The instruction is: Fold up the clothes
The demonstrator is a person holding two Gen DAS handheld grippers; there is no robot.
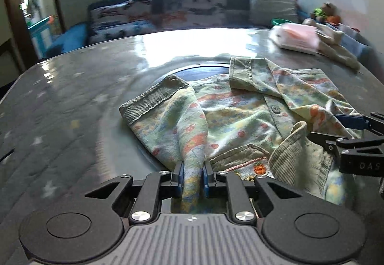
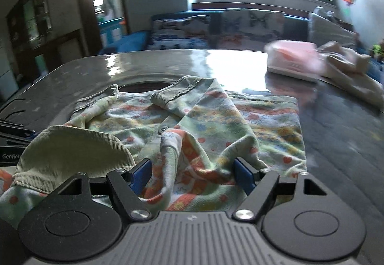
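We judge the fold barely begun: our left gripper (image 1: 194, 177) pinches the printed shirt's (image 1: 240, 116) sleeve, our right gripper (image 2: 193, 175) gapes around loose cloth, body still rumpled.

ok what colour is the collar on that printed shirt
Plain pale green ribbed collar, clearest in the right wrist view.

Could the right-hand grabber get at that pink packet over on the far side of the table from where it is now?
Probably yes. The pink packet lies in the open on the table, with bare tabletop leading to it. But the right gripper has the flowered shirt bunched between its open fingers, so it must clear that first.
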